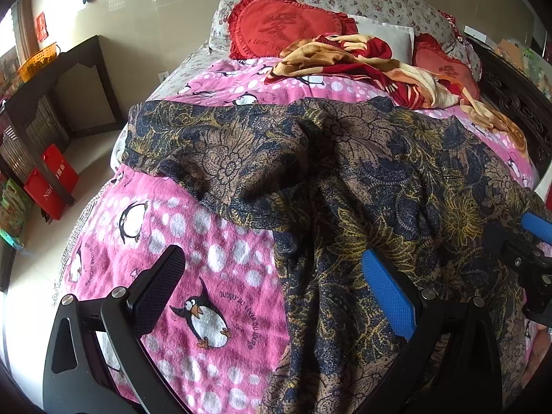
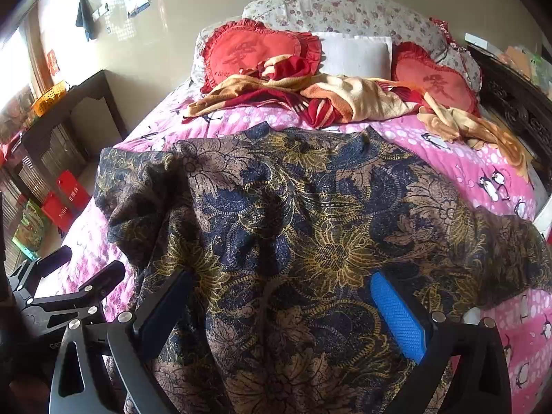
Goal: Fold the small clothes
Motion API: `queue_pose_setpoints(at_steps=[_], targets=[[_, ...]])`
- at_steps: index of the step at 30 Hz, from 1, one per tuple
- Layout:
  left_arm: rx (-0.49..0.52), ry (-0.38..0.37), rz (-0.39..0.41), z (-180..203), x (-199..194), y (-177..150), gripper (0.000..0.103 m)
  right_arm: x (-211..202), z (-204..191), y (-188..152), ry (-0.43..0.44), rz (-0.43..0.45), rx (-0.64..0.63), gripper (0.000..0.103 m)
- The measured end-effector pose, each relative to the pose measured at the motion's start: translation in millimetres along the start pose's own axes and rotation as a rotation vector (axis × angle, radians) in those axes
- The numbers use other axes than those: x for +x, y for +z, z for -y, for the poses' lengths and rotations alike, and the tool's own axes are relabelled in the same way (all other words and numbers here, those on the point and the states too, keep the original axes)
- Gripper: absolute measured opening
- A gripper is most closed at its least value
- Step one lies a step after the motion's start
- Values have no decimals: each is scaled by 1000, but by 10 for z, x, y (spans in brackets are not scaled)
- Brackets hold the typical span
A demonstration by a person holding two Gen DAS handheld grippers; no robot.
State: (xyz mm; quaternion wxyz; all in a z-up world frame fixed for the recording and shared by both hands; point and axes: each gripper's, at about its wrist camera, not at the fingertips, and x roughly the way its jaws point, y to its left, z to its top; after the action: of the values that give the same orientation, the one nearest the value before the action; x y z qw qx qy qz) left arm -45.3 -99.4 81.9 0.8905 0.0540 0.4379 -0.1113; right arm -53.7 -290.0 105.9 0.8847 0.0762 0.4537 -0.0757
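Left gripper (image 1: 272, 286): jaws spread wide, gripping nothing; one finger over the pink penguin blanket (image 1: 193, 241), the blue-padded one over the near left edge of the garment.
Right gripper (image 2: 276, 317): also wide open and empty, both fingers poised over the near middle of the cloth; whether the tips touch the fabric cannot be told.
Garment (image 2: 310, 214): a dark floral top in navy, brown and gold, spread across the foot half of the bed, one sleeve (image 1: 165, 145) reaching toward the left bed edge, the collar pointing to the pillows.
State of the cloth: not flat; deep creases run down the left side and the sleeve lies bunched.
Nearby clutter: an orange and red blanket (image 2: 345, 100) heaped near the collar, in front of two red heart cushions (image 2: 248, 51).
Risk, blanket: the left jaws straddle the hem boundary, so closing there may pinch the fleece together with the top.
Risk, fold: folding over those creases would likely trap them and leave a lopsided bundle.
Risk, edge: dragging leftward could slide the sleeve off the bed.
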Motion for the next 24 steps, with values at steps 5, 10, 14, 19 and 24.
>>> queue_pose_setpoints(at_steps=[5,10,14,19,24], targets=[[-18,6,-6,-79,61,33,103,90,-45,24,2,-9,-11,103],[-37,24,-7,-216,124,81,103,175,-103,48,15,-18,-17,103],[-74,36,-10,-402,180,116,103,212,-245,128,50,-8,-51,103],[-160,56,-14,-806,280,201,103,259,-577,266,96,7,-152,103],[-311,52,-13,-1443,515,401,102,300,-795,287,119,12,-197,103]])
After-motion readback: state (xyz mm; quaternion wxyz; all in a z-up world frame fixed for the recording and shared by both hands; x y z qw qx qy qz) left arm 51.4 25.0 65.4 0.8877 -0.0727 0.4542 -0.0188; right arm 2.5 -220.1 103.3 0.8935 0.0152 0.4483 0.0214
